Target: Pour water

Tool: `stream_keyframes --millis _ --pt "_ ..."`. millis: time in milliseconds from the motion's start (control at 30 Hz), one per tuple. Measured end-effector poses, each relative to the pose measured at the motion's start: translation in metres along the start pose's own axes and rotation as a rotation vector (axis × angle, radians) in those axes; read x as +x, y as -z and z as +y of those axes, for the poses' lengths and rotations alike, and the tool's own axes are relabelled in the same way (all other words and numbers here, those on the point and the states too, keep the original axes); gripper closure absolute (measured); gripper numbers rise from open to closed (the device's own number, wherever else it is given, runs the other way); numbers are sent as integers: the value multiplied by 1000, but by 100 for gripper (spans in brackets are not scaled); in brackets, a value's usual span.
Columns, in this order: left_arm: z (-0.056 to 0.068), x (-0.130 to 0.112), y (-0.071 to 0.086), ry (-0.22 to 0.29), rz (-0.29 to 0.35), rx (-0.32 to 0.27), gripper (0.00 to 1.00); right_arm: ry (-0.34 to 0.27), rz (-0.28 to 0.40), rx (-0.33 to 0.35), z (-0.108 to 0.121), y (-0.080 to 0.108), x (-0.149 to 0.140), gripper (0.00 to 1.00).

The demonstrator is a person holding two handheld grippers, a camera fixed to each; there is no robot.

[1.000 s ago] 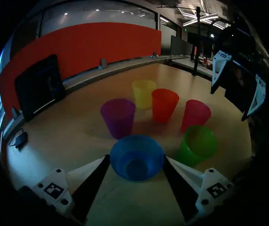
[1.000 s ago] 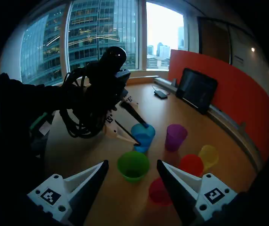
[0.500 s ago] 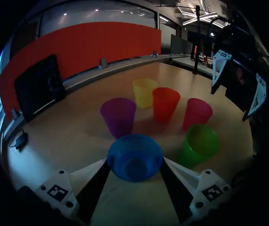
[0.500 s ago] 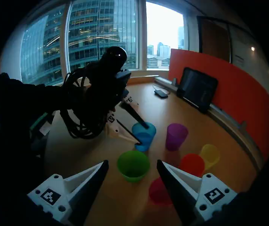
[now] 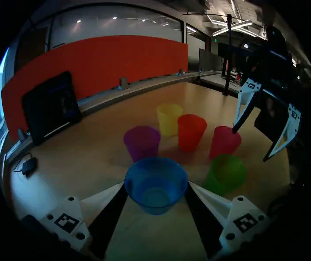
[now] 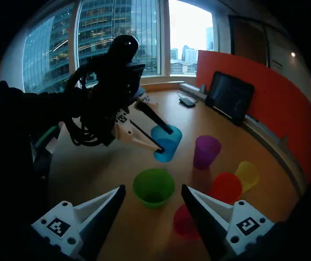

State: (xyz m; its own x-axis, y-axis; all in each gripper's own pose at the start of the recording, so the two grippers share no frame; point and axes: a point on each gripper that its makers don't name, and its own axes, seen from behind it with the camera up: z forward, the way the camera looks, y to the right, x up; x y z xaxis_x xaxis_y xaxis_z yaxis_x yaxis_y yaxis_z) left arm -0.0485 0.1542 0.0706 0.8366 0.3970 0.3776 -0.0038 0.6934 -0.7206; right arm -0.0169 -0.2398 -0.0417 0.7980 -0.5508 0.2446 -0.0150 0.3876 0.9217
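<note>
My left gripper (image 5: pixel 155 191) is shut on a blue cup (image 5: pixel 156 183) with a little water in it; the right gripper view shows that gripper (image 6: pixel 163 140) holding the blue cup (image 6: pixel 166 142) raised off the table and tilted. Below and ahead stand a green cup (image 5: pixel 225 173), a purple cup (image 5: pixel 142 142), a yellow cup (image 5: pixel 169 118), an orange cup (image 5: pixel 191 131) and a pink cup (image 5: pixel 223 141). My right gripper (image 6: pixel 152 193) is open, hovering over the green cup (image 6: pixel 153 187); from the left gripper view it (image 5: pixel 262 126) hangs above the pink cup.
The wooden table (image 5: pixel 90 152) runs to a red wall (image 5: pixel 112 61). A dark tablet (image 5: pixel 51 106) leans at the table's far edge, with a small black device (image 5: pixel 27 166) and cable near it. Tall windows (image 6: pixel 112 39) lie behind a person's dark sleeve (image 6: pixel 33 113).
The left gripper has lifted the blue cup off the table and tilted it. The right gripper has come lower and closer over the green and pink cups.
</note>
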Motion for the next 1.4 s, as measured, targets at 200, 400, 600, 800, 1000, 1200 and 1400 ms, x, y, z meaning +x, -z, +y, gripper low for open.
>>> stream_keyframes --millis 200,400,600,800,1000,1200,1400 --pt "3 16 11 -11 45 5 13 12 -20 5 1 -8 -7 0" --pt "3 35 24 -25 96 16 13 22 -43 2 2 -15 -15 1" --pt "0 53 38 -32 143 27 13 24 -64 1 4 -19 -21 1" --pt "-3 62 45 -35 163 31 13 29 -78 6 3 -24 -23 1" --pt "-2 66 48 -35 186 33 13 41 -103 5 4 -31 -28 1" --pt "-3 72 53 -44 209 36 13 65 -120 6 4 -39 -31 1" --pt "-5 78 59 -43 231 42 13 82 -128 7 4 -49 -30 1"
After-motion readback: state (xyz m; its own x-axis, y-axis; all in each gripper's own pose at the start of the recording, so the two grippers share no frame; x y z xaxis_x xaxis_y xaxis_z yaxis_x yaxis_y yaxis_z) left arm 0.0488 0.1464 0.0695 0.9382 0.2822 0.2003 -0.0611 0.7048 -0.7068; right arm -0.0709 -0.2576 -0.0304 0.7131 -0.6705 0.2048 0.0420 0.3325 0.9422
